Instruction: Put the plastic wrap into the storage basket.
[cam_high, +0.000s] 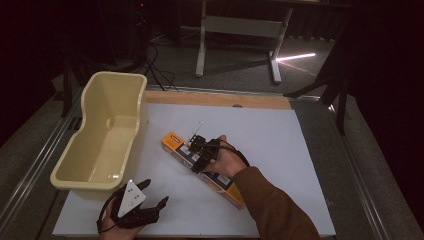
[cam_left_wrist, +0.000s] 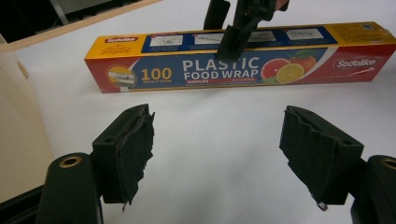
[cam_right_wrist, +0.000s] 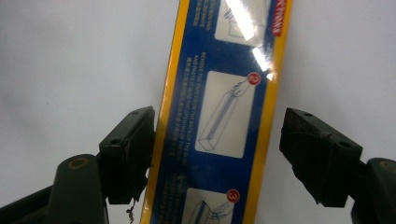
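A long box of plastic food wrap (cam_high: 174, 144), red, blue and yellow, lies diagonally on the white table top (cam_high: 280, 150). My right gripper (cam_high: 196, 145) hangs over the box's middle, jaws open. In the right gripper view the box (cam_right_wrist: 224, 116) runs between the jaws of the right gripper (cam_right_wrist: 217, 140); the left jaw is at the box's edge, the right jaw stands clear. My left gripper (cam_high: 155, 191) rests near the table's front edge, open and empty. In the left gripper view, the left gripper (cam_left_wrist: 217, 140) faces the box (cam_left_wrist: 187, 72) and the right gripper (cam_left_wrist: 233, 32) above it.
A cream plastic tub (cam_high: 90, 105), empty, stands at the table's left side, close to the left gripper; its wall (cam_left_wrist: 18, 130) shows at the left of the left gripper view. A wooden strip (cam_high: 215, 98) borders the far edge. Behind it a white table frame (cam_high: 240, 30) stands on the floor.
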